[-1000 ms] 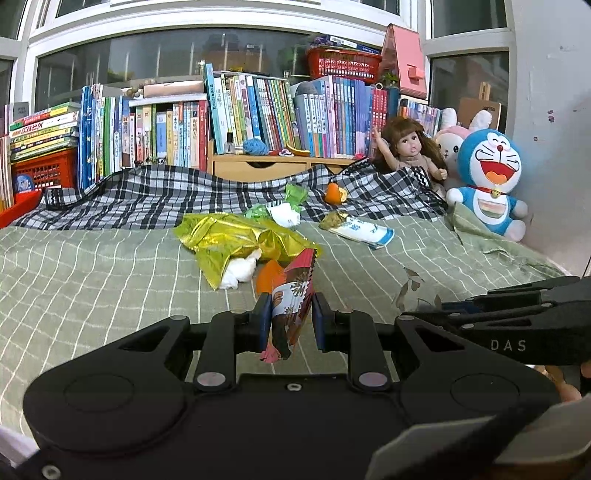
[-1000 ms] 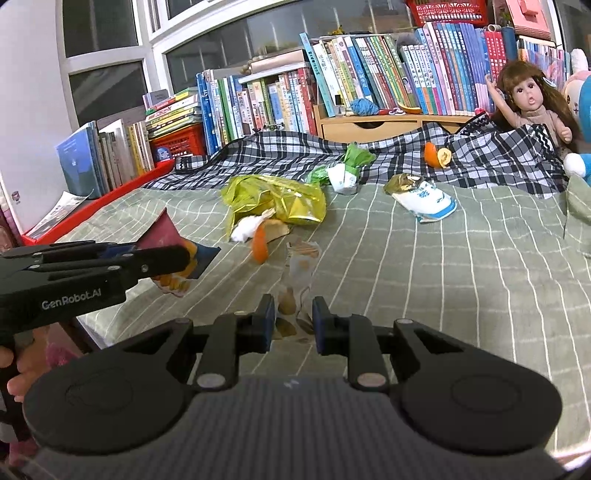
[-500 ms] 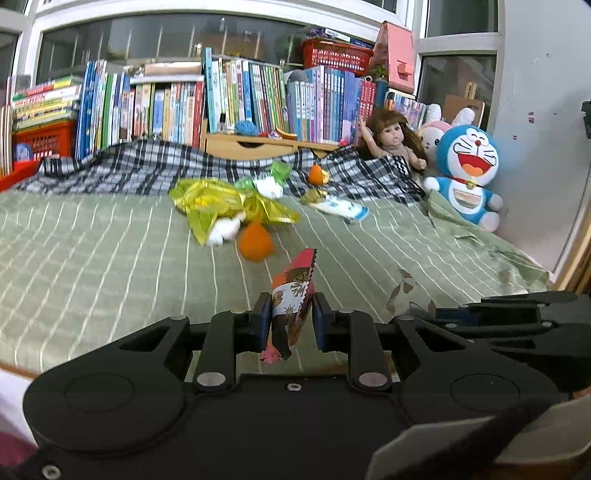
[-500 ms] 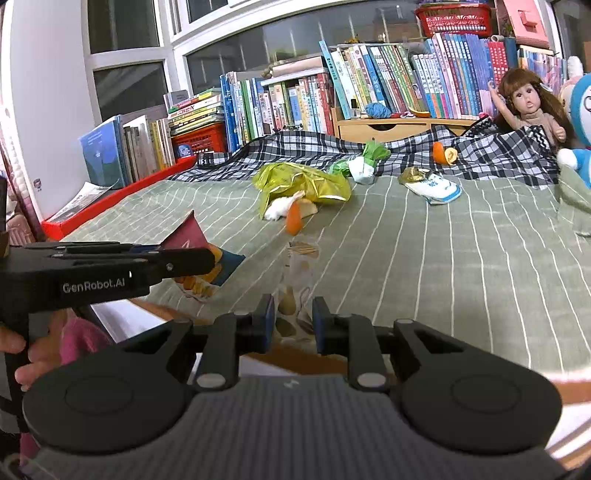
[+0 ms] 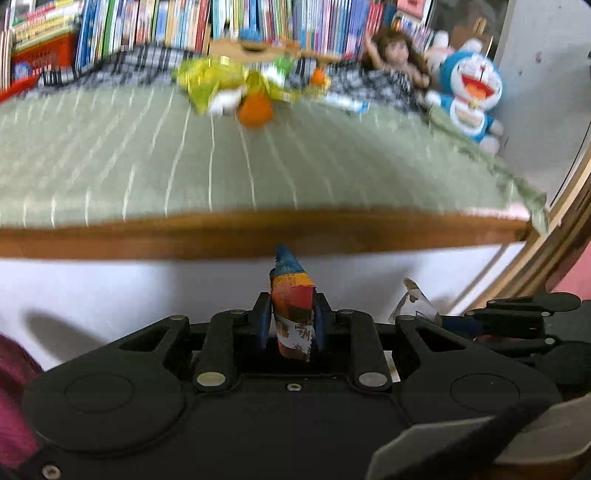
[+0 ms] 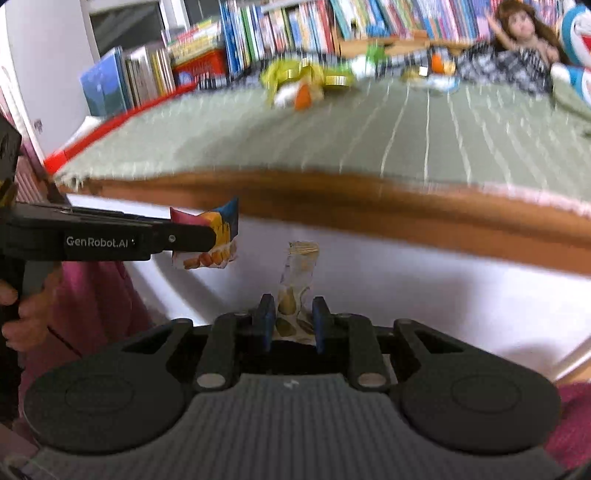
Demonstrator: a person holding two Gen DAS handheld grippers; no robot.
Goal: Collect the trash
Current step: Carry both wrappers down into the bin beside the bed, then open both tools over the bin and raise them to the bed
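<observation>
Left wrist view first: the left gripper (image 5: 291, 320) is clamped on a red, orange and blue snack wrapper (image 5: 293, 306), jaws nearly together, pads pressing its sides, the wrapper standing upright and poking up past the fingertips. Straight ahead of it runs the wooden bed edge (image 5: 258, 230), with the white bed side below and the green striped sheet (image 5: 129, 158) above and beyond. Far ahead on that sheet lies the rest of the litter — a crumpled yellow foil bag (image 5: 207, 79), an orange scrap (image 5: 255, 110) just in front of it, and a blue-and-white packet (image 5: 345, 101) off to the right. Further right sit a doll (image 5: 391, 59) and a blue plush toy (image 5: 471, 92). Low on the right, the right gripper (image 5: 443, 319) comes in side-on, a clear wrapper (image 5: 415, 299) sticking out of it.

Over to the right wrist view: the right gripper is closed down on that clear wrapper (image 6: 295, 284), thin see-through film with yellowish print, pinched between the blue pads and rising upright ahead. To its left and a little higher, the left gripper (image 6: 218, 236) reaches in level, the snack wrapper (image 6: 210, 240) at its tip, a hand (image 6: 22, 314) on its grip. Ahead — the bed edge (image 6: 332, 195) again, the sheet (image 6: 369, 136), the blurred foil bag (image 6: 291, 72) far off, and books (image 6: 258, 33) lined behind.
</observation>
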